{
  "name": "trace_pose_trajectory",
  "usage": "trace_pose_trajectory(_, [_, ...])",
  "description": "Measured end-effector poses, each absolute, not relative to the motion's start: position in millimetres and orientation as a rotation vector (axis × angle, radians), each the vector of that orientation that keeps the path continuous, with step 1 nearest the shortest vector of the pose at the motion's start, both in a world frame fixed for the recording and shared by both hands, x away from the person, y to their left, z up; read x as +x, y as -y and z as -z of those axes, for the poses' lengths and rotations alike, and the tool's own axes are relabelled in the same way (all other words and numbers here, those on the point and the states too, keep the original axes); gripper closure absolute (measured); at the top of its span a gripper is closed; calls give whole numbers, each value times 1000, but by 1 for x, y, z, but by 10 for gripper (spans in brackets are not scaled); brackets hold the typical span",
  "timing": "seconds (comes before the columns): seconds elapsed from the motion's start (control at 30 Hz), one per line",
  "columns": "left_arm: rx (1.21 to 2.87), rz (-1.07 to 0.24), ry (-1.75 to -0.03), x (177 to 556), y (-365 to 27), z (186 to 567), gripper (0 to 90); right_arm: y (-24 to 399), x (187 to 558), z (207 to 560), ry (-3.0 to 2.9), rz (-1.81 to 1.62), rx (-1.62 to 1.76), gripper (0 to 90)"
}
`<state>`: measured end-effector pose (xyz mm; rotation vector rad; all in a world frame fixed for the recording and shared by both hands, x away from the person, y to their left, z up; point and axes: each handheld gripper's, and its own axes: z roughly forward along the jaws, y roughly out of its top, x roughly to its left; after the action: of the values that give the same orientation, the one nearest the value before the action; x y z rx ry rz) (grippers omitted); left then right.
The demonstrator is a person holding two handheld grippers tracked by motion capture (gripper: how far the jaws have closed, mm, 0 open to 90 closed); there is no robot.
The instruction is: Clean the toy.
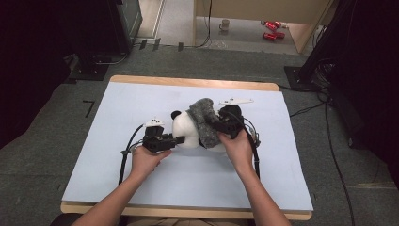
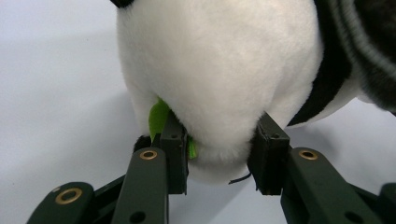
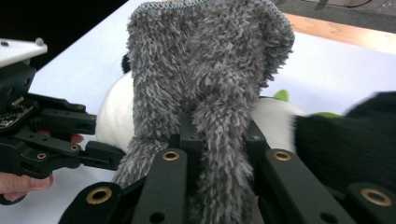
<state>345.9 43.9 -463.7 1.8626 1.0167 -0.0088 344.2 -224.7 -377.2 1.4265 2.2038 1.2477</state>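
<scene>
Grippers meet over a plush panda (image 1: 187, 132) lying near the middle of a pale blue table mat (image 1: 141, 179), seen from above, with a person's forearms coming in from the near edge. The left gripper (image 1: 178, 140), held in the left hand (image 1: 146, 159), has its jaws pressed into the toy's white body; in the left gripper view the pads sink into the fur on either side of a rounded bulge, and a small green leaf (image 2: 158, 117) pokes out beside one pad. The right gripper (image 1: 217, 126), in the right hand (image 1: 239, 148), pinches a fuzzy grey sock (image 1: 205, 121) that is draped over the panda; in the right gripper view the jaws are drawn narrow around a fold of the grey pile, which rises above them and hides much of the toy. A black limb of the panda (image 3: 348, 140) shows at that view's right. Beyond the table, a mug (image 1: 225, 24) and red cans (image 1: 272, 29) sit on the floor.
</scene>
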Motion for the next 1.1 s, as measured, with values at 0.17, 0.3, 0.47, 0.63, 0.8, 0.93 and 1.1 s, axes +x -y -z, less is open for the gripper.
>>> trace_pose_trajectory(0.17, [1851, 36, -1033, 350, -46, 464, 629, 246, 343, 371, -2145, -1256, 1473, 779])
trace_pose_trajectory(0.3, [1846, 48, -1040, 353, -46, 463, 626, 264, 342, 369, -2098, -1260, 1519, 778])
trace_pose_trajectory(0.47, [1847, 47, -1044, 355, -45, 463, 627, 285, 339, 369, -2037, -1244, 1578, 778])
trace_pose_trajectory(0.63, [1851, 47, -1050, 357, -45, 463, 627, 301, 336, 369, -1983, -1176, 1620, 789])
trace_pose_trajectory(0.8, [1854, 41, -1051, 357, -45, 462, 627, 310, 332, 356, -1959, -1251, 1631, 791])
trace_pose_trajectory(0.93, [1848, 41, -1050, 354, -44, 461, 623, 297, 327, 341, -1976, -1320, 1569, 791])
trace_pose_trajectory(1.1, [1857, 9, -1030, 345, -41, 456, 625, 264, 325, 335, -2054, -1366, 1469, 790])
